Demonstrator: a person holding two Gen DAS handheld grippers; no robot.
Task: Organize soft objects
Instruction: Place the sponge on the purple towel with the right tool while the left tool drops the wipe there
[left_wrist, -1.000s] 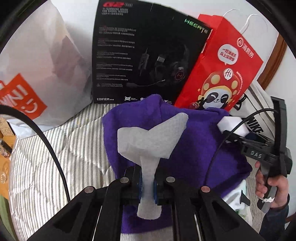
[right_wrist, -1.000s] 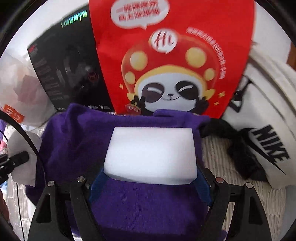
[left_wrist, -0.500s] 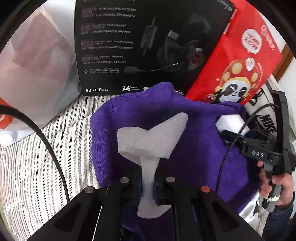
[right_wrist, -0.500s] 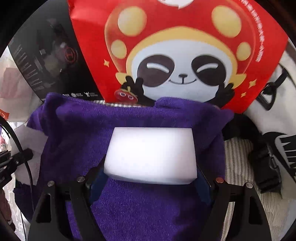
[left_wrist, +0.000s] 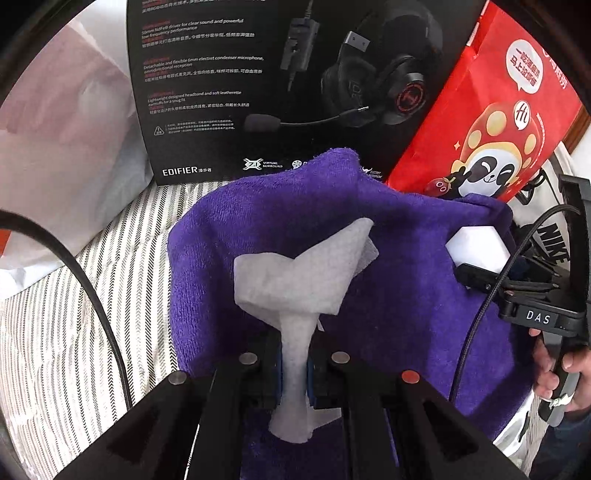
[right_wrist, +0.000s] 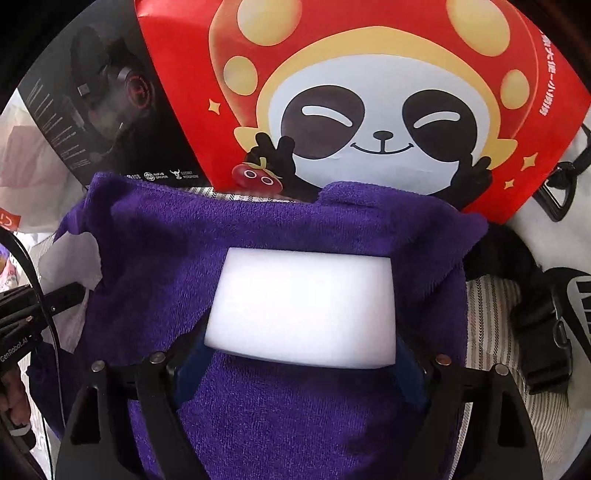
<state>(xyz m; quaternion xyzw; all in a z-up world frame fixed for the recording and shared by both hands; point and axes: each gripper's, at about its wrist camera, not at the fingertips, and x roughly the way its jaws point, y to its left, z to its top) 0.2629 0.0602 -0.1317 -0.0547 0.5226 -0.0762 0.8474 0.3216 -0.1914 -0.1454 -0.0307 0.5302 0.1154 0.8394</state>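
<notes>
left gripper (left_wrist: 294, 373) pinched tight on limp white wipe (left_wrist: 295, 280) | right gripper (right_wrist: 299, 365) easing open — jaws flank light, squashy foam block (right_wrist: 303, 306), best taken by its ends | both held over purple towel (right_wrist: 258, 229)

white sponge (right_wrist: 301, 308), crumpled wipe (left_wrist: 299, 284) over purple towel (left_wrist: 406, 314).

In the left wrist view, the black headset box (left_wrist: 258, 92) is cut off at the top edge. The red panda-print paper bag (right_wrist: 369, 92) hides the box's right side. The white foam block (right_wrist: 303, 310) covers the right claw's (right_wrist: 299, 373) blue pads, so contact cannot be told.
</notes>
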